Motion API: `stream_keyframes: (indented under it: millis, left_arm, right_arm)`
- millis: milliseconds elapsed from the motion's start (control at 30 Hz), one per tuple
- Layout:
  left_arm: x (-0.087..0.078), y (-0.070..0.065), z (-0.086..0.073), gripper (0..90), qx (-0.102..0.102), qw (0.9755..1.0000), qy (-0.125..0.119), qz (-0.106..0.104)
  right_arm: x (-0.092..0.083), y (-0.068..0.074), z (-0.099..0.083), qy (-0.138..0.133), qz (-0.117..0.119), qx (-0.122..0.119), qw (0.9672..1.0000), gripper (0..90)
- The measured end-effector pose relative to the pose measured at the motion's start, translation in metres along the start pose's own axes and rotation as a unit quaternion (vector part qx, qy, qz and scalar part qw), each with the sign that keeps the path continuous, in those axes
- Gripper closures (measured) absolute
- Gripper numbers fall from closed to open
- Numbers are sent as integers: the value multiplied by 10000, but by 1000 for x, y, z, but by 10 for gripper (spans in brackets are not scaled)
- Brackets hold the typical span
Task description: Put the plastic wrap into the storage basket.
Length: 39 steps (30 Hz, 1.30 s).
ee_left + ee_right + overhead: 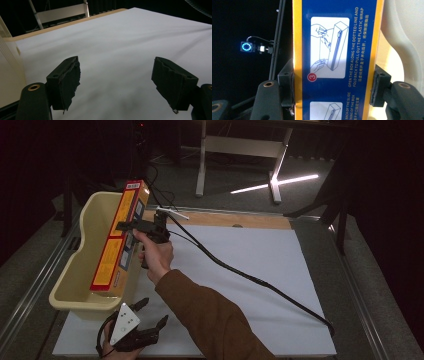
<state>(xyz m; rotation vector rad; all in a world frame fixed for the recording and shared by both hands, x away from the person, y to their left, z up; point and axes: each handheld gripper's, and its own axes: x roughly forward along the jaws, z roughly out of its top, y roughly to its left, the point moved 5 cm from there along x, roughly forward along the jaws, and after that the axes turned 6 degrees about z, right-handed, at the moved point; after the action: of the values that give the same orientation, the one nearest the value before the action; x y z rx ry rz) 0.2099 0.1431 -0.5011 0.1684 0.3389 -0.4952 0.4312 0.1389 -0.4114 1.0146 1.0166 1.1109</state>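
A long plastic-wrap box point(120, 237), yellow and red on top with a blue side, lies lengthwise along the right wall of a cream tub point(75, 270). My right gripper point(129, 232) is shut on the box near its middle. In the right gripper view both pads press the blue printed side of the box point(334, 50), with my right gripper point(333, 85) across it. Whether the box rests on the tub I cannot tell. My left gripper point(154, 311) sits at the table's near left edge, open, and my left gripper point(116, 82) has nothing between its jaws.
A white sheet point(260, 265) covers the table, with a wooden strip point(235, 219) along the far edge. A black cable point(250, 277) trails from the right gripper across the sheet to the right. A white desk frame point(240, 147) stands on the floor beyond.
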Motion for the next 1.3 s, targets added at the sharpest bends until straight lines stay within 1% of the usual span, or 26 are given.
stream_keyframes:
  millis: [67,100,133,200,233,267,300,333,367,467,567,733,867,1100,1300]
  left_arm:
    - [0,0,0,230,7,10000,1,-11]
    - [0,-1,0,228,8,10000,12,-10]
    - [0,-1,0,228,9,10000,9,-13]
    - [0,0,0,228,-11,10000,4,-3]
    - [-1,1,0,228,-32,10000,10,-8]
    - [-2,1,0,229,-25,10000,16,-10]
    - [-3,1,-1,229,-11,10000,4,-9]
    - [-4,1,-1,228,-21,10000,-6,-12]
    - [-4,1,-1,228,-35,10000,-16,-7]
    - [-5,1,-2,229,-26,10000,-17,-19]
    - [-5,0,-1,229,-36,10000,-20,-7]
    - [-5,1,-1,229,-46,10000,-19,0]
    - [-5,0,-1,229,-34,10000,-22,-6]
    - [-4,0,-1,229,-32,10000,-24,-13]
    - [-4,0,-1,228,-36,10000,-19,-12]
  right_arm:
    - [1,0,-1,18,-81,-96,9999,388]
    - [4,2,-2,130,-154,-182,9996,388]
    - [8,6,-5,217,-183,-276,9992,389]
    - [17,16,-11,290,-200,-451,9984,390]
    - [23,19,-14,379,-234,-487,9978,390]
    - [27,21,-17,323,-359,-480,9977,390]
    - [28,21,-17,301,-363,-452,9979,390]
    - [30,17,-16,319,-348,-314,9984,390]
    - [30,13,-16,274,-430,-248,9984,389]
    - [31,2,-14,253,-635,-222,9974,390]
    - [34,-6,-15,267,-696,-93,9972,389]
    - [37,-13,-15,283,-800,-82,9964,389]
    - [36,-15,-15,314,-990,-95,9946,388]
    - [38,-23,-15,359,-1165,1,9925,386]
    - [39,-24,-15,427,-1301,-34,9906,381]
